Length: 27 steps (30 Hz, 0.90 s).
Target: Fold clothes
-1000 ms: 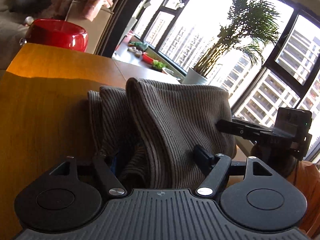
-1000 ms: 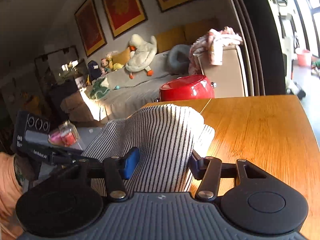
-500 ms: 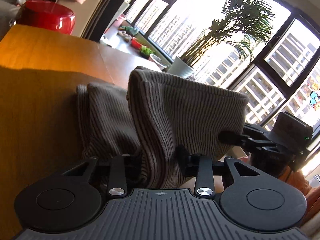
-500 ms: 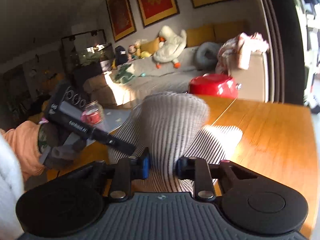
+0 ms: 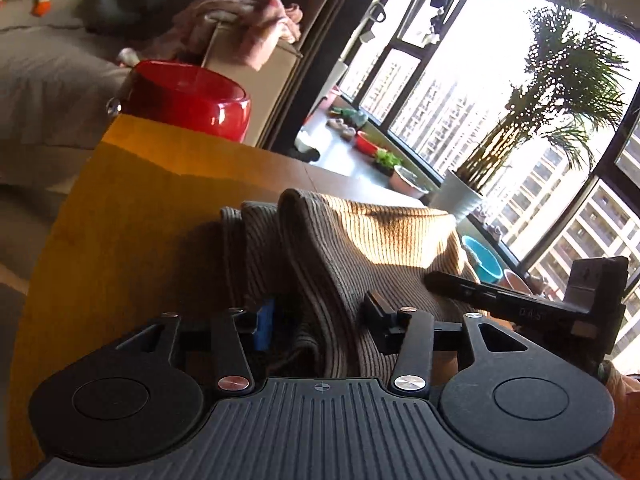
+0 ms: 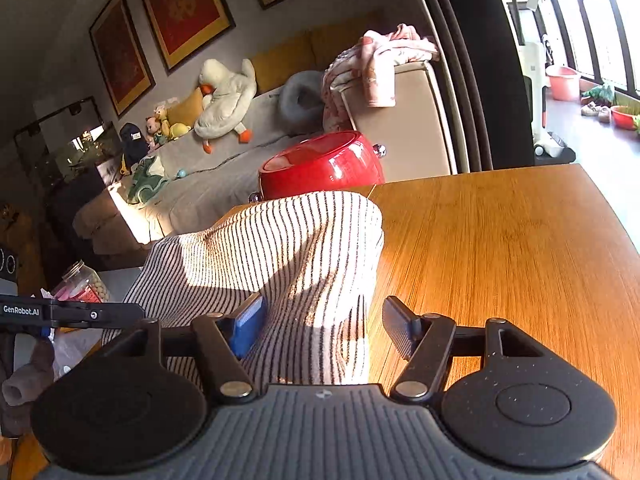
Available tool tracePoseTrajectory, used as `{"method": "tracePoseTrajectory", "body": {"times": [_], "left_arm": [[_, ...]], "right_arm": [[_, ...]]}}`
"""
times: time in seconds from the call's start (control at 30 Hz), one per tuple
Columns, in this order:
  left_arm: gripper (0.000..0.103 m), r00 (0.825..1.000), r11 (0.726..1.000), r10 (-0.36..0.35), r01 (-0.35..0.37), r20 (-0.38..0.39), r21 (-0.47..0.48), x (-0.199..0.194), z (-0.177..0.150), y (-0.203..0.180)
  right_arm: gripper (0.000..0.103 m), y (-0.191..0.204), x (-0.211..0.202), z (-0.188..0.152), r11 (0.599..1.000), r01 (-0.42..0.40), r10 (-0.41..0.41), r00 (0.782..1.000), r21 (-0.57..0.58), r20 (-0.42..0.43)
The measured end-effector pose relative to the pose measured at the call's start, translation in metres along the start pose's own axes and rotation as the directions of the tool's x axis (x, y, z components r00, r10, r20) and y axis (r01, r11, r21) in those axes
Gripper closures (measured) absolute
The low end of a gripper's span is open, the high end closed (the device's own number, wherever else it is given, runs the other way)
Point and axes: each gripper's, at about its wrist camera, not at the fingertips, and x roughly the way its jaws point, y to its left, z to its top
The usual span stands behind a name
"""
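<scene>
Striped garment (image 6: 280, 256) bunched on bench (image 6: 500, 248), near side of red pot (image 6: 320, 164). Both grippers (image 5: 316, 320) (image 6: 320, 328) had jaws parted, cloth betw. them ungripped. Risk: fold slumps, layers skew.

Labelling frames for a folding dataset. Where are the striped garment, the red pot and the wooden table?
striped garment (image 6: 280, 248), right wrist view, sunlit upper fold
red pot (image 6: 324, 164), right wrist view, glossy side
wooden table (image 6: 500, 248), right wrist view, bare top

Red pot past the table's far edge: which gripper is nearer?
Left, probably. The pot lies ahead-left of the left gripper; the right gripper sits farther right, with the sweater between it and the pot.
</scene>
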Motion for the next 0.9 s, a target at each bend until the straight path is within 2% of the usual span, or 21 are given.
{"method": "tracePoseTrajectory", "body": {"times": [0.03, 0.07, 0.13, 0.17, 0.23, 0.3, 0.33, 0.4, 0.43, 0.53, 0.77, 0.9], "left_arm": [[0.043, 1.0, 1.0, -0.001, 0.001, 0.012, 0.005, -0.003, 0.002, -0.001], [0.029, 1.0, 1.0, 0.0, 0.0, 0.014, 0.006, -0.002, 0.003, 0.0], [0.015, 1.0, 1.0, 0.002, -0.002, 0.001, 0.002, 0.004, 0.002, 0.003], [0.013, 1.0, 1.0, 0.008, -0.008, -0.018, -0.002, 0.009, 0.001, 0.005], [0.013, 0.998, 1.0, 0.012, -0.014, -0.061, -0.023, 0.024, -0.005, 0.011], [0.015, 0.998, 1.0, 0.004, -0.005, -0.063, -0.024, 0.028, -0.009, 0.008], [0.021, 0.997, 1.0, -0.002, 0.0, -0.071, -0.025, 0.027, -0.009, 0.004], [0.027, 0.996, 0.999, -0.026, 0.024, -0.09, -0.029, 0.025, -0.012, -0.006], [0.032, 0.994, 0.999, -0.035, 0.032, -0.101, -0.026, 0.024, -0.014, -0.012], [0.038, 0.986, 0.997, -0.074, 0.072, -0.146, -0.02, 0.018, -0.025, -0.029], [0.038, 0.954, 0.983, -0.171, 0.181, -0.247, 0.021, 0.008, -0.057, -0.073], [0.037, 0.953, 0.98, -0.166, 0.189, -0.254, 0.066, 0.009, -0.062, -0.086]], "right_arm": [[0.03, 0.0, -0.002, -0.001, 1.0, 0.006, -0.006, 1.0, -0.005, 0.006], [0.028, 0.0, -0.003, -0.001, 1.0, 0.011, -0.011, 1.0, -0.01, 0.011], [0.02, -0.003, -0.003, -0.004, 0.999, -0.027, 0.027, 1.0, 0.024, -0.008], [0.02, -0.004, -0.003, -0.006, 0.998, -0.046, 0.046, 0.999, 0.041, -0.018], [0.02, -0.008, -0.003, -0.009, 0.994, -0.082, 0.085, 0.996, 0.076, -0.035], [0.021, -0.011, -0.003, -0.011, 0.987, -0.119, 0.125, 0.991, 0.112, -0.051], [0.028, -0.013, -0.003, -0.013, 0.982, -0.136, 0.145, 0.988, 0.13, -0.059], [0.029, -0.014, -0.006, -0.018, 0.972, -0.17, 0.185, 0.979, 0.164, -0.081], [0.029, -0.013, -0.011, -0.022, 0.972, -0.171, 0.186, 0.979, 0.161, -0.085], [0.029, -0.011, -0.031, -0.033, 0.973, -0.17, 0.185, 0.978, 0.155, -0.093], [0.03, -0.017, -0.109, -0.063, 0.978, -0.147, 0.166, 0.978, 0.149, -0.124], [0.03, -0.014, -0.134, -0.061, 0.992, -0.086, 0.096, 0.988, 0.087, -0.122]]}}
